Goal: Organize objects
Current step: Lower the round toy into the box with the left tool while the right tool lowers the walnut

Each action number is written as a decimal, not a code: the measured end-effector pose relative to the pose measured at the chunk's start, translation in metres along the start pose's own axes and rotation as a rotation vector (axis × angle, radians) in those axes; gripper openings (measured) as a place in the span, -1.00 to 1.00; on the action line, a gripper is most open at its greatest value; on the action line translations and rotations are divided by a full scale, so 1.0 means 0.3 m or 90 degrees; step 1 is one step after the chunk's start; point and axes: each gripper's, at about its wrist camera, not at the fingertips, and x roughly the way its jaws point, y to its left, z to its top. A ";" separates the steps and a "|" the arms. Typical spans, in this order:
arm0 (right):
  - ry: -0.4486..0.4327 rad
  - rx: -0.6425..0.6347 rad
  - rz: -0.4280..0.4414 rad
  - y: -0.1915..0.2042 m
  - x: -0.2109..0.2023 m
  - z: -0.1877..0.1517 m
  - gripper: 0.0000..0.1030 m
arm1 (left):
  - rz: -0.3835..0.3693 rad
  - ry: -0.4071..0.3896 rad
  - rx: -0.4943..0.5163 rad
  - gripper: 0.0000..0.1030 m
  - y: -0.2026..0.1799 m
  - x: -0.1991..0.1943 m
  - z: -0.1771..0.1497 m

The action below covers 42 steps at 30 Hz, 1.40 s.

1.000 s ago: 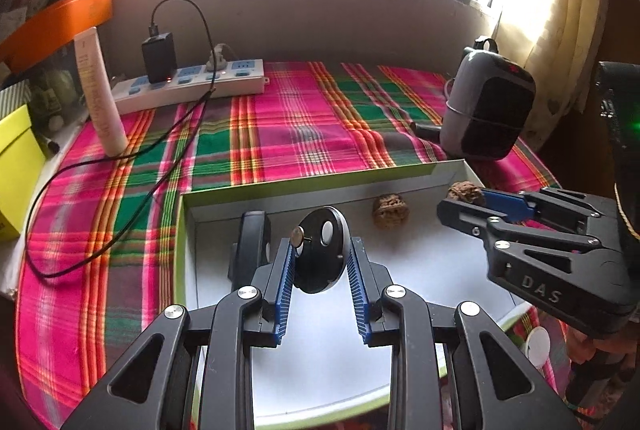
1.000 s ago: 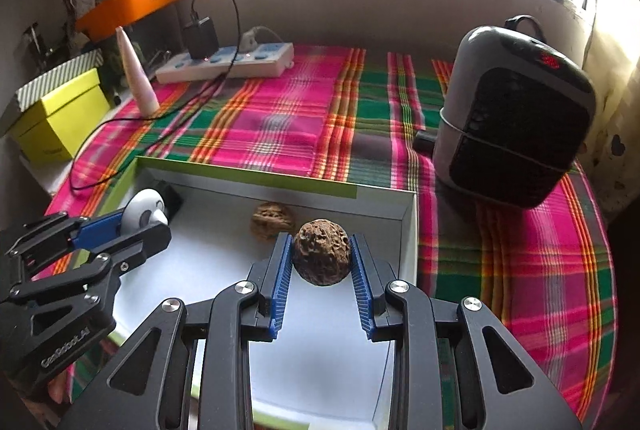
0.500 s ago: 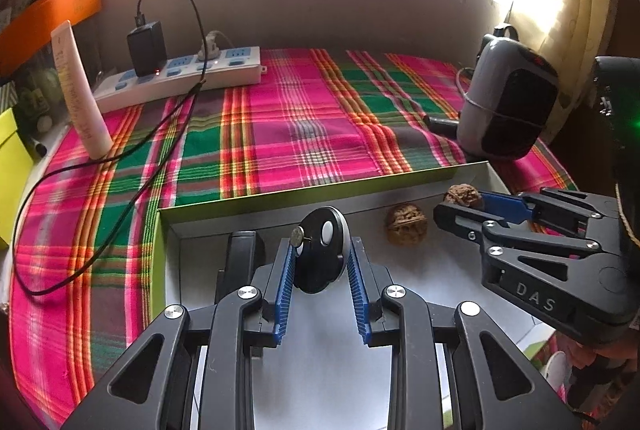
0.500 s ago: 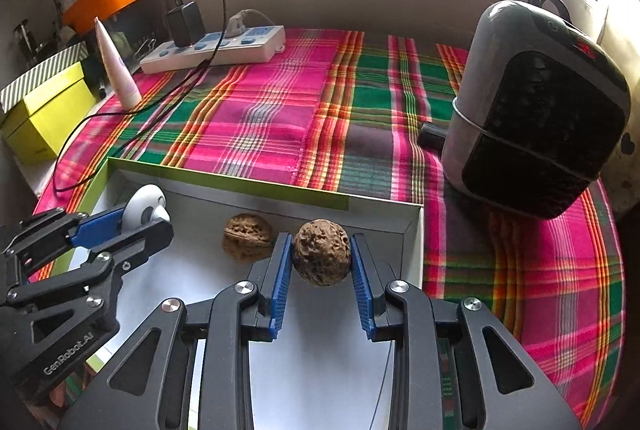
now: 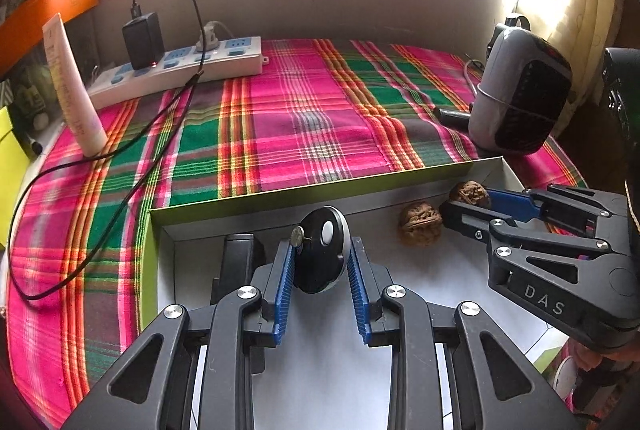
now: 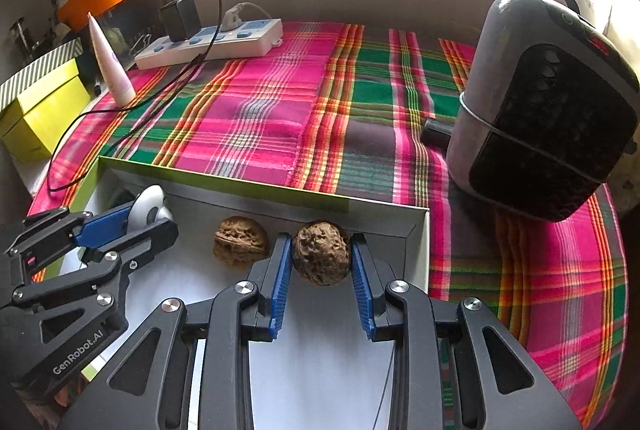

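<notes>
Where pads pinch it, walnut (image 6: 320,253) looks wrinkled.

Both the left gripper (image 5: 321,266) and the right gripper (image 6: 321,266) are matte black linkage frames with silver round screw heads and ribbed blue pads (image 5: 285,294) lining the fingers. White lettering reads "DAS" on the right one and "GenRobot.AI" on the left.

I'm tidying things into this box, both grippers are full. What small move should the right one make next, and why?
Probably lower the right gripper a touch and open it. It is shut on a walnut inside the white box, near the far right corner, with the second walnut lying apart on its left, so there is room to set it down.
</notes>
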 end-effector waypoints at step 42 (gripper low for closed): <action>-0.025 0.028 -0.001 0.012 -0.070 -0.019 -0.16 | 0.003 -0.017 -0.007 -0.32 -0.001 -0.065 -0.013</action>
